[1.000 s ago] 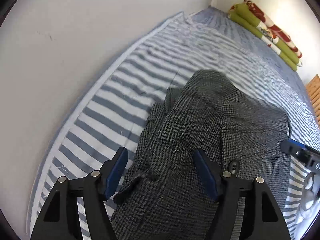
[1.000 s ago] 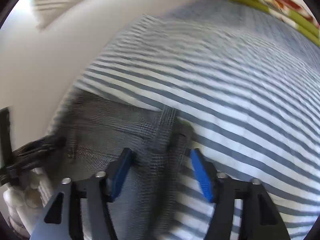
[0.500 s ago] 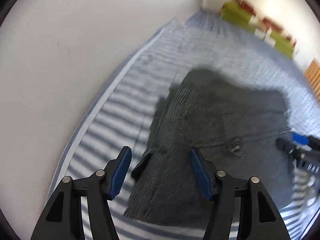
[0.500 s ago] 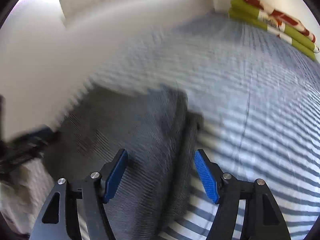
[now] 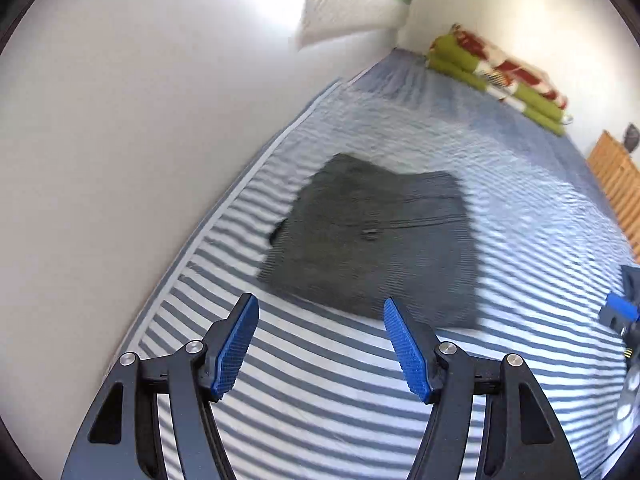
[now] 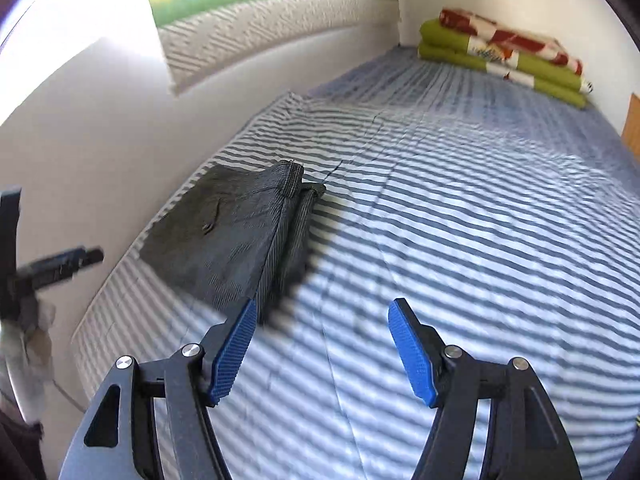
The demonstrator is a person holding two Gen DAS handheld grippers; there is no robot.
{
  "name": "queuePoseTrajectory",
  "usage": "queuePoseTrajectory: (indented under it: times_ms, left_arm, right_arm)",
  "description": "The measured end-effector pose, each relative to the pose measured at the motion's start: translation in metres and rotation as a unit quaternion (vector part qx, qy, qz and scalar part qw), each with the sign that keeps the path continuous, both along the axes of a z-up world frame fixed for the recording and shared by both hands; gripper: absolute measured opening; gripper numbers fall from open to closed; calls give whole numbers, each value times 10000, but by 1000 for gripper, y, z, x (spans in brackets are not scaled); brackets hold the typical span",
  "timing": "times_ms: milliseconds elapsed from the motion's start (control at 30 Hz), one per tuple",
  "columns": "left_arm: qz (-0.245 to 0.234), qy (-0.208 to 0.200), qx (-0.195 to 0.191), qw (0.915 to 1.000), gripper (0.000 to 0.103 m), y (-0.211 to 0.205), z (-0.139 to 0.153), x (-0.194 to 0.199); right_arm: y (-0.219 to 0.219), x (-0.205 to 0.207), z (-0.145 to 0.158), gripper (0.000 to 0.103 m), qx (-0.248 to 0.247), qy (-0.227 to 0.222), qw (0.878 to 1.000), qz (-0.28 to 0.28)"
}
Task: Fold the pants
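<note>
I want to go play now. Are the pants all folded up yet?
Looks nearly finished. Done: the grey pants lie in a compact folded stack on the striped bedsheet, layers showing at the edge. In hand: nothing, since the left gripper and right gripper are both open and empty, clear of the pants. Left: probably nothing, maybe a little tidying.

Each gripper, the left gripper and the right gripper, has two black angular fingers with triangular cut-outs behind the jaws. Ribbed blue pads line the inner faces of the jaws. Round silver screws sit on the linkages just behind the pads.
</note>
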State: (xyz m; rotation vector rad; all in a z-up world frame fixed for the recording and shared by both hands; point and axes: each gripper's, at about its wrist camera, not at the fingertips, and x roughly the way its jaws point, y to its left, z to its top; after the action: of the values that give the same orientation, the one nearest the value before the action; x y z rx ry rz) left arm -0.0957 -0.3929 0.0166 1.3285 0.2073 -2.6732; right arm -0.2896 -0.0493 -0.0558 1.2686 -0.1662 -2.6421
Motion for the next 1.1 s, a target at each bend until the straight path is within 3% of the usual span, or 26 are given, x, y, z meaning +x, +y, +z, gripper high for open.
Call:
queuePoseTrajectory:
  times_ms: [233,333,400,500,633,767,900,1100]
  left_arm:
    - [-537,544,-51,9971,72,118,74,91]
    - [-680,719,-153,9950,77,166,89,133]
    - [-780,761,-238,9938,86,199,92,156]
    - [-789,837,-414,9925,89,239,94,197]
    - [-685,795,-41,9945,92,271,91,245]
    - [-519,791,32,9955,94,294,83,287]
    - [-395,677,175,9968,95,302,66,312]
    - [-434,646,-94,9969,95,304,52,341]
  right_arm:
    - [30,115,59,65,165,204,9996,-55]
    - [43,161,74,65,294,308,9990,-106]
    - [55,187,80,66,278,362,9988,-155]
    - [69,221,84,66,246,432,9985,-219]
    - [84,259,87,66,189,518,9979,-340]
    - [90,288,81,66,231,490,9977,-418]
    - [91,318,71,66,328,454,9973,-471]
    - [80,350,62,66,324,491,9974,-419]
